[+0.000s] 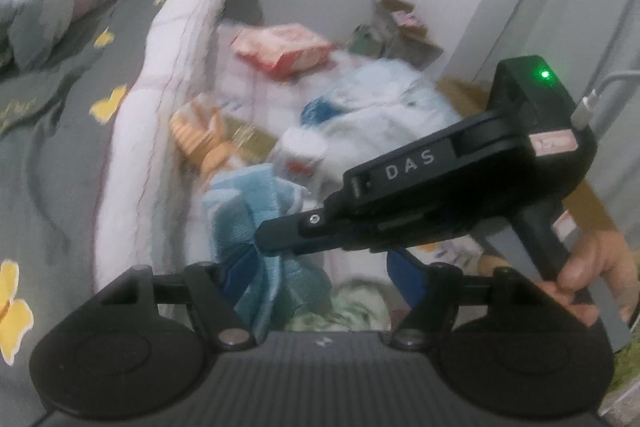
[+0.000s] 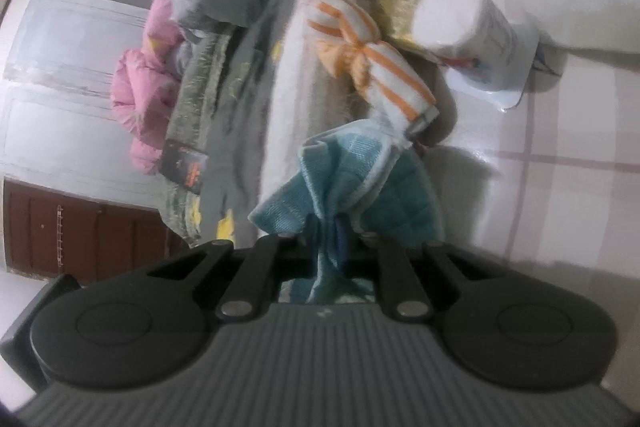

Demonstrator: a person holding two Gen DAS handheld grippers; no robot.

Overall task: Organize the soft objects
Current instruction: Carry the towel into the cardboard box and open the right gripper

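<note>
Pinched between the closed jaws of my right gripper (image 2: 326,233), a blue towel (image 2: 352,183) hangs bunched, its loose folds fanning out past the fingertips; seen from my left wrist, the same towel (image 1: 256,223) droops beside the bed edge with the right gripper (image 1: 264,241) clamped on its gathered middle and a hand (image 1: 596,267) on the grip behind. Left gripper (image 1: 316,279) stands with its jaws apart, the towel hanging just ahead of the left finger; I cannot tell whether it touches the cloth, and it presses on nothing.

Terry cloth like this looks light, limp and not at all fragile; it should not slip much from rubber pads, but it will sag and swing, and a pinch at one point leaves the corners trailing. A hold on a hem or corner, taken by my free left gripper, would likely spread it for folding.

Just beyond hangs or lies an orange-striped cloth (image 2: 380,67), knotted and touching the blue towel's far corner; the two may drag together. Beside it sits a wrapped white paper roll (image 2: 468,27) on the pale tiled floor (image 2: 580,155). Along the left runs the bed (image 1: 60,107) with its grey flowered cover and cream mattress side (image 1: 160,107). Farther off, a blue-and-white plush toy (image 1: 380,107) and a red-and-white packet (image 1: 280,51) sit in the blurred corner
</note>
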